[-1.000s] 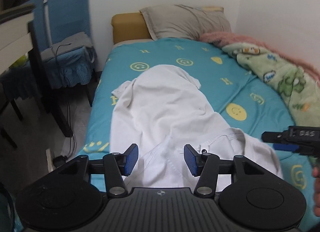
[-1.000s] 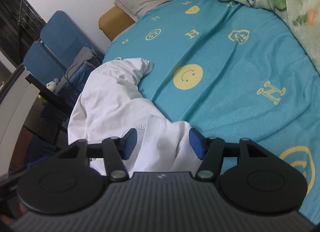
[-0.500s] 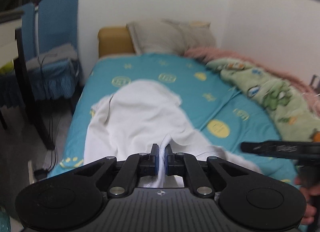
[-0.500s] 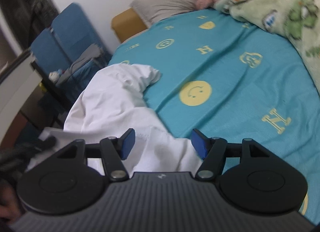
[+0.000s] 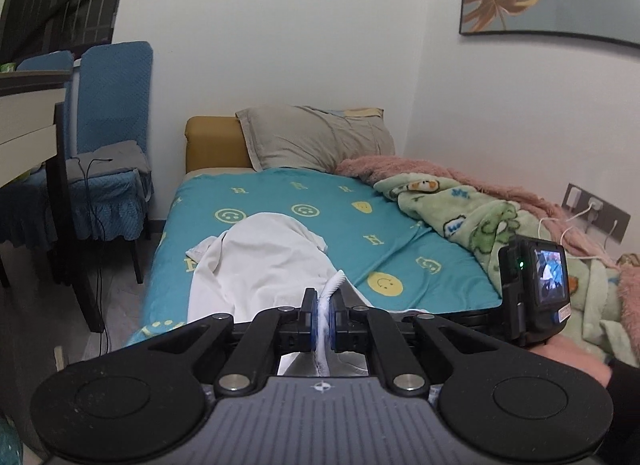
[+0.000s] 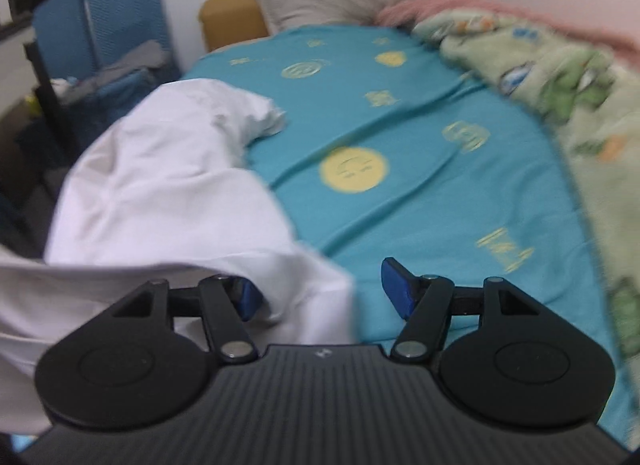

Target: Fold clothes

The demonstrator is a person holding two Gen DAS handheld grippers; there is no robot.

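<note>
A white garment (image 5: 260, 265) lies crumpled on the teal bed sheet (image 5: 280, 193), reaching toward the near edge. My left gripper (image 5: 325, 319) is shut on a pinched fold of the garment's near hem and holds it lifted. In the right wrist view the garment (image 6: 168, 169) fills the left side. My right gripper (image 6: 320, 293) is open, with a corner of the white cloth lying between its blue fingertips (image 6: 396, 285). The right gripper's camera body (image 5: 532, 289) shows at the right of the left wrist view.
A grey pillow (image 5: 312, 137) and yellow headboard (image 5: 216, 143) stand at the far end. A green and pink blanket (image 5: 500, 221) is heaped along the right wall. Blue chairs (image 5: 112, 145) and a dark table leg (image 5: 68, 201) stand left of the bed.
My left gripper closed on the garment's near hem and lifted it up and back. My right gripper stayed open and shifted along the cloth's near corner.
</note>
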